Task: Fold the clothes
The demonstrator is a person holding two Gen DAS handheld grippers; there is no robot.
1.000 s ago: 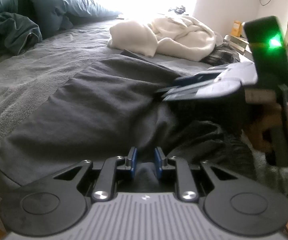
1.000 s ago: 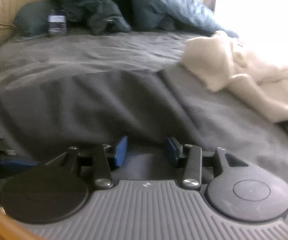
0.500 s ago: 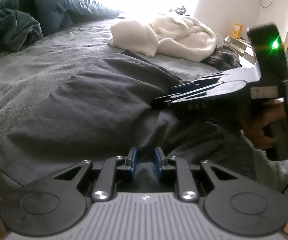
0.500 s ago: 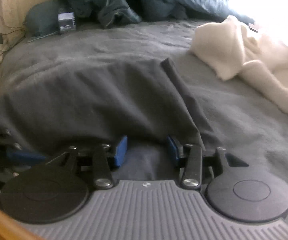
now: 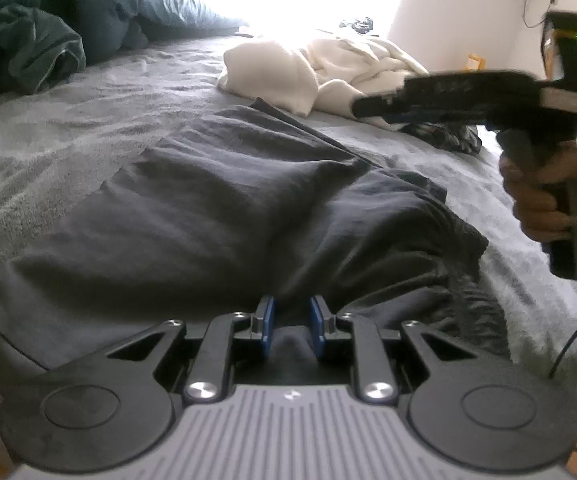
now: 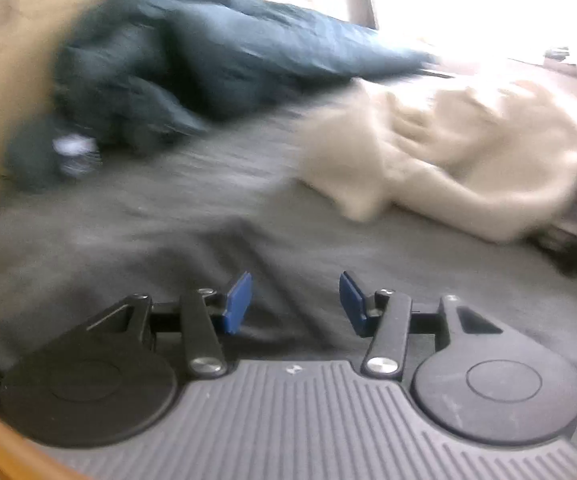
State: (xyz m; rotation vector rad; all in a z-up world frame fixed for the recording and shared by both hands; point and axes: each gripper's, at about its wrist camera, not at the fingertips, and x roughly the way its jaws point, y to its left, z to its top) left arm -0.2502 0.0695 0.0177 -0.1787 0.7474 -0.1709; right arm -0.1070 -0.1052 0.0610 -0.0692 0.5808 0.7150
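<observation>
A dark grey garment [image 5: 216, 200] lies spread on the grey bed, bunched at its near right side. My left gripper [image 5: 291, 326] is low at its near edge, with a fold of the dark cloth pinched between the blue pads. My right gripper [image 6: 294, 300] is open and empty, lifted above the garment [image 6: 148, 264]. It also shows in the left wrist view [image 5: 372, 106], held in a hand at the right, well above the cloth.
A cream garment pile [image 5: 320, 68] lies further back on the bed [image 5: 68, 120], with a dark plaid item [image 5: 444, 136] beside it. Teal duvet and pillows [image 5: 48, 28] sit at the far left. A wall and bright window are behind.
My right gripper has let go of the garment, opened wider and risen up and away to the right. The lifted cloth has dropped back on the bed. My left gripper stays put.
</observation>
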